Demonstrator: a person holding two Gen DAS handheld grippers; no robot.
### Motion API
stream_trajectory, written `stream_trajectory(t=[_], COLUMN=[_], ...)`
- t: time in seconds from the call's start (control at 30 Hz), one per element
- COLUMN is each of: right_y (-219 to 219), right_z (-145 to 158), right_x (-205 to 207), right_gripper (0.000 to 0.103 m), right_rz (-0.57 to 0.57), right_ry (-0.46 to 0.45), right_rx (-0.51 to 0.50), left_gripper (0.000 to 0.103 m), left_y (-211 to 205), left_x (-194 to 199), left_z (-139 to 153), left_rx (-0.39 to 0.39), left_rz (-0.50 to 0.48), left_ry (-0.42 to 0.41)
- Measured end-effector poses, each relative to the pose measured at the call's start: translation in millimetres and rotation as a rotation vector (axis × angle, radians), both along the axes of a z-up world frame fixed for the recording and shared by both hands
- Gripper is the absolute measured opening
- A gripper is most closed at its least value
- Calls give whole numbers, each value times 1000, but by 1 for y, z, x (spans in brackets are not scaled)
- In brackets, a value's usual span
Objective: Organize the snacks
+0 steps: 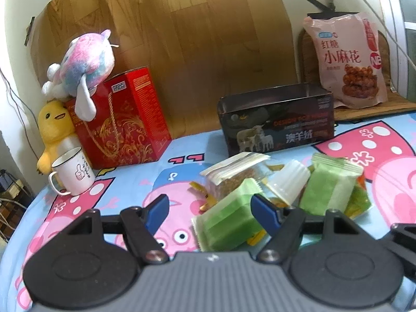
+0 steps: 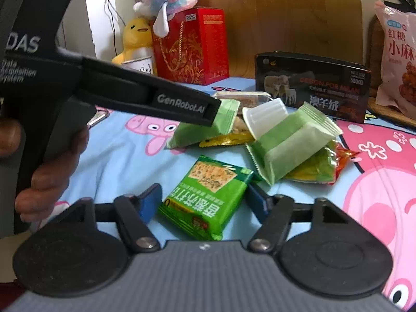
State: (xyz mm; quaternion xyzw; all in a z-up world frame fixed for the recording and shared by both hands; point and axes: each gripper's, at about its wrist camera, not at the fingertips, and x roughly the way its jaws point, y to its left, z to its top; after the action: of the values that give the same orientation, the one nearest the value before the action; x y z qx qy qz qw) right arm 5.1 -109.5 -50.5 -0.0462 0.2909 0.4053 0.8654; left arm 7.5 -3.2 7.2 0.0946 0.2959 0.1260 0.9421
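- Left wrist view: left tongs [image 1: 208,209] stand wide, nothing pressed between the blue pads. A pale green wafer pack [image 1: 228,223] lies between them, nearer the right pad, apparently loose on the cartoon bedsheet [image 1: 124,182].
- Just beyond the tips sits the snack pile: a clear-wrapped brown bar [image 1: 234,174], a white jelly cup [image 1: 288,182] on its side, a second green pack [image 1: 330,189]. Well ahead, the open dark box [image 1: 278,119], likely the bin for sorting.
- Far left of the tongs: red gift bag [image 1: 124,119], plush toys, white mug [image 1: 72,174]. Not task items, I judge.
- Tongs point downward at a slant toward the pile; reads as lined up to pick.
- Right wrist view: right tongs [image 2: 202,202] stand part open around a bright green cracker packet [image 2: 205,197]. The right pad looks close to or at the packet edge, left pad clear of it; no firm grip seen.
- A hand [image 2: 49,171] at left grips the other tool's handle, its arm reaching across to the green pack ahead.
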Motion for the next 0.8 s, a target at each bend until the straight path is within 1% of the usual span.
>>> stream_trajectory(t=[0.2, 0.37, 0.43, 0.5, 0.53, 0.57, 0.6, 0.7, 0.8], right_y=[-28, -63, -77, -92, -97, -103, -108, -129, -143], right_z=[0, 0, 1, 2, 3, 3, 4, 5, 5], right_x=[-3, -6, -6, -6, -4, -4, -4, -10, -18], right_gripper=[65, 66, 66, 67, 68, 75, 79, 79, 79], right_rz=[4, 31, 20, -35, -75, -117, -153, -252, -306], right_ry=[4, -2, -14, -41, -58, -75, -89, -120, -116], right_rx=[10, 15, 3, -21, -34, -46, -52, -43, -12], left_gripper=[71, 71, 71, 71, 71, 71, 70, 68, 66], left_y=[-7, -14, -18, -23, -25, -27, -28, -31, -39], left_x=[4, 9, 12, 15, 17, 18, 19, 20, 24], left_z=[-2, -6, -8, -11, -12, -13, -13, -12, -8], left_rx=[-4, -11, -23, -37, -52, -75, -109, -192, -276], left_rz=[-23, -47, -63, -88, -102, -116, -137, -204, -310], left_ry=[12, 33, 48, 66, 77, 91, 104, 111, 118])
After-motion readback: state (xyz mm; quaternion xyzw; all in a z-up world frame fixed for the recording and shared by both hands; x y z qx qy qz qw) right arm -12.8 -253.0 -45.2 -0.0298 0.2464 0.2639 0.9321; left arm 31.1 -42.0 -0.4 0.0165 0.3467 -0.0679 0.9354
